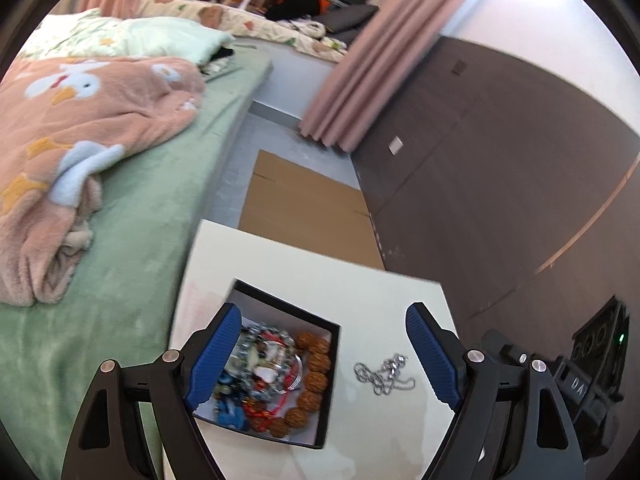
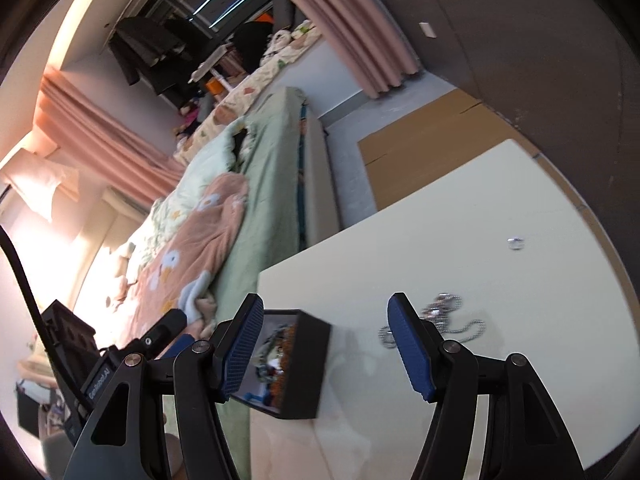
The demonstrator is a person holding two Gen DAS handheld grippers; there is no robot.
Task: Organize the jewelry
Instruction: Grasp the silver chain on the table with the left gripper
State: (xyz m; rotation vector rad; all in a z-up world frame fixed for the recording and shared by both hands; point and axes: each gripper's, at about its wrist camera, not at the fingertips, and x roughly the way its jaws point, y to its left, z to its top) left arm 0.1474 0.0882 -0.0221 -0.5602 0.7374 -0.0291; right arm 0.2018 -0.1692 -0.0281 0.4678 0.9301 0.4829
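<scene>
A black box (image 1: 334, 384) with a white inside stands on the cream table (image 1: 320, 264), filled with bead bracelets and mixed jewelry (image 1: 276, 372). A silver chain necklace (image 1: 384, 374) lies loose on the table just right of the box. My left gripper (image 1: 324, 356) hovers open above the box's right edge, nothing between its pads. In the right wrist view the box (image 2: 306, 364) sits low and left, the chain (image 2: 444, 316) behind the right fingertip, and a small silver ring (image 2: 515, 243) farther off. My right gripper (image 2: 326, 344) is open and holds nothing.
A bed with a green sheet (image 1: 132, 240) and a pink blanket (image 1: 80, 128) runs along the table's left side. Flat cardboard (image 1: 304, 204) lies on the floor beyond the table. A dark wall panel (image 1: 500, 160) and a pink curtain (image 1: 376, 60) stand to the right.
</scene>
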